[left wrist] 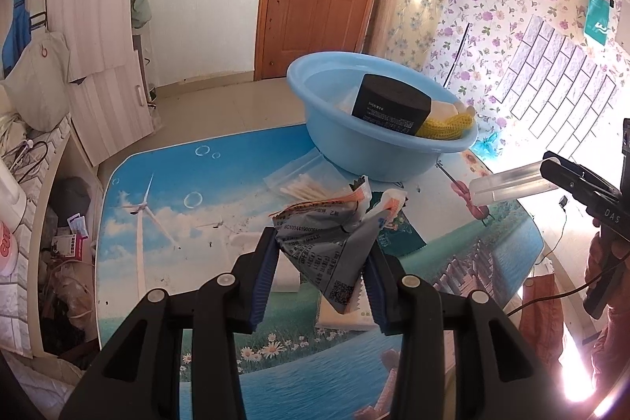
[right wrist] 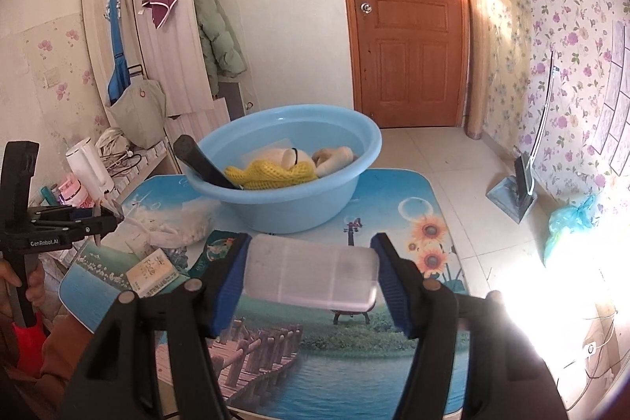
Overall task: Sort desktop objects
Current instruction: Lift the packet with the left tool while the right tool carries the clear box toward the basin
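Left gripper (left wrist: 321, 262) clamped on crumpled grey snack packet (left wrist: 330, 247), held above the surface (left wrist: 157, 207). Right gripper (right wrist: 311, 274) gripping frosted clear plastic box (right wrist: 311, 276), raised over the surface. Beyond, blue basin (right wrist: 291, 195) holding black box (left wrist: 390, 107), yellow mesh item (right wrist: 271, 174). Cotton swabs bag (left wrist: 303, 184) beside basin.

The blue basin (right wrist: 283, 184) blocks the table's far end; bare tabletop (right wrist: 401, 199) lies open right of it.

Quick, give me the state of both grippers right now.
Left gripper: closed on the crumpled silver wrapper.
Right gripper: closed on the translucent plastic box, held clear of the table.
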`<state>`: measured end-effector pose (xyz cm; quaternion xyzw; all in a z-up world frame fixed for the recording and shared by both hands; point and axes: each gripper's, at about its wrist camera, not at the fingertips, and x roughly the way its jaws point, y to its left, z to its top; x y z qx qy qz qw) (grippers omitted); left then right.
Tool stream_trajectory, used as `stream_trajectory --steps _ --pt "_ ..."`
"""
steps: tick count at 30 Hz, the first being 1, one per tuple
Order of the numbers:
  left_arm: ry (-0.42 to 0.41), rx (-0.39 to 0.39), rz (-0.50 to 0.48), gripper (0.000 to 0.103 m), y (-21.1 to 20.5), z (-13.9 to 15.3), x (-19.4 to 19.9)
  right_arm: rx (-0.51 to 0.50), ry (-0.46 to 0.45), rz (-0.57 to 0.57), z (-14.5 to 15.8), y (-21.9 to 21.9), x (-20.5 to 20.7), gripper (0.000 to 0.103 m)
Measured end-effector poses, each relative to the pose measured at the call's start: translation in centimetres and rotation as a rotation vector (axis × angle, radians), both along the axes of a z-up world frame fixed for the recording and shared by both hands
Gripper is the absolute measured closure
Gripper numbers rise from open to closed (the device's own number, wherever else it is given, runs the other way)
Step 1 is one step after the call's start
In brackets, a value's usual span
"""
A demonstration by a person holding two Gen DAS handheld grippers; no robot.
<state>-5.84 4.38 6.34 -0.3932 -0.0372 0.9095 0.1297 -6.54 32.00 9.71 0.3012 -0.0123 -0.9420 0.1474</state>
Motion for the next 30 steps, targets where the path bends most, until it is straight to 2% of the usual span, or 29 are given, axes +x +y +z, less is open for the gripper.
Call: stream_trajectory --steps 11,21,30 --pt "0.027 -0.008 -0.022 0.063 0.6 1.3 -0.9 0.003 0.060 -0.076 2.7 1.5 0.0 0.042" --pt "0.063 -0.005 -0.076 0.063 3.4 3.0 -3.8 -0.002 0.176 -0.013 6.6 -0.4 -0.9 0.042" --pt "0.049 -0.006 -0.110 0.063 6.2 2.6 -8.3 -0.001 0.171 0.059 5.5 -3.7 -4.2 0.042"
